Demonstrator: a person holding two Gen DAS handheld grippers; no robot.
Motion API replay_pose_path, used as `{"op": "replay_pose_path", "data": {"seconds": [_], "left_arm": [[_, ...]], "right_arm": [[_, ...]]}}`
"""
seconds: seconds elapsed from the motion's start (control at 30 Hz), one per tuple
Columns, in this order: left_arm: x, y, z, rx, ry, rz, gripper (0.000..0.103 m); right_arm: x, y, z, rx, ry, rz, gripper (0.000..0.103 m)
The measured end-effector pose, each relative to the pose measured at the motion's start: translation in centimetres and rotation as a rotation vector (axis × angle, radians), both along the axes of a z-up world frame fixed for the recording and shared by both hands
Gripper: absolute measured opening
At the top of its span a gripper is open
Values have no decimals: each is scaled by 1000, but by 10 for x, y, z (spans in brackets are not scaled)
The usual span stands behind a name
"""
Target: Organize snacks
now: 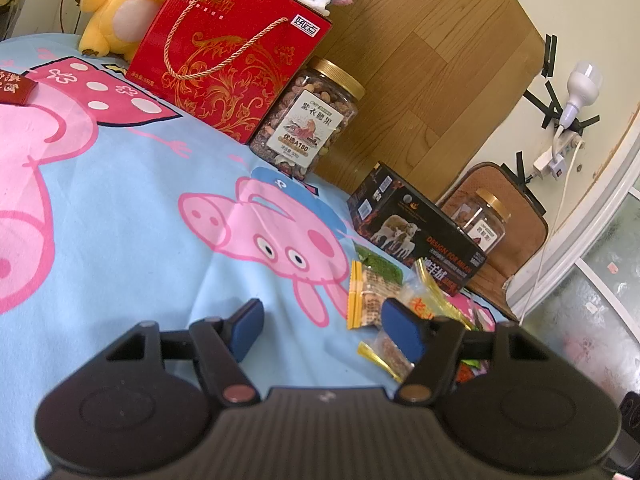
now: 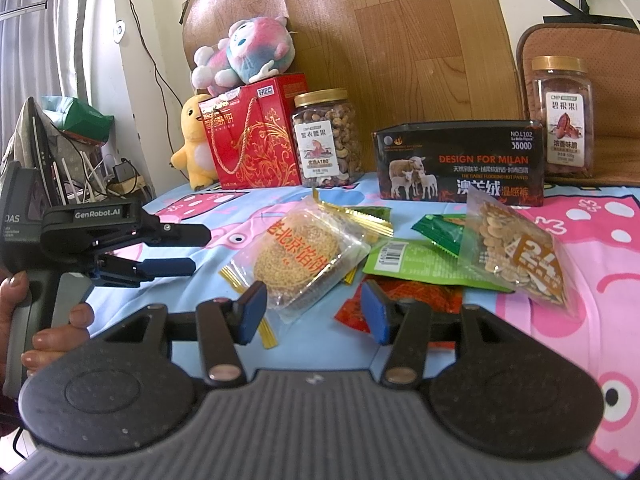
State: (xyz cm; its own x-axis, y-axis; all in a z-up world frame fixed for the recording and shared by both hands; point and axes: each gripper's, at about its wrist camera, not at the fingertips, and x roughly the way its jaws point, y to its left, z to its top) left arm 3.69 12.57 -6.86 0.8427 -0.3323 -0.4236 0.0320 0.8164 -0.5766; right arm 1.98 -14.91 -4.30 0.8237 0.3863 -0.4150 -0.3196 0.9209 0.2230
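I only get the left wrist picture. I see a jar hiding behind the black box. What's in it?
Observer: The right wrist view shows that jar in full: gold lid, brownish nuts inside, standing past the black box.
Operator: Are there more snack bags than the yellow ones I see?
Observer: Yes. A clear bag of pale seeds lies right of the round cake packet, resting on a green packet.
Operator: Is my left gripper holding anything?
Observer: No. From the side, the left gripper is open and empty, above the cartoon sheet.
Operator: And the right one?
Observer: The right gripper is open too, with the cake packet just ahead of it.
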Motion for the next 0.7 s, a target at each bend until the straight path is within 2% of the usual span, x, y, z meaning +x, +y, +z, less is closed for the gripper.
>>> {"op": "replay_pose_path", "data": {"seconds": [0.7], "left_arm": [[0, -2, 0, 2, -1, -14, 67]], "right_arm": [[0, 1, 0, 2, 2, 2, 55]]}}
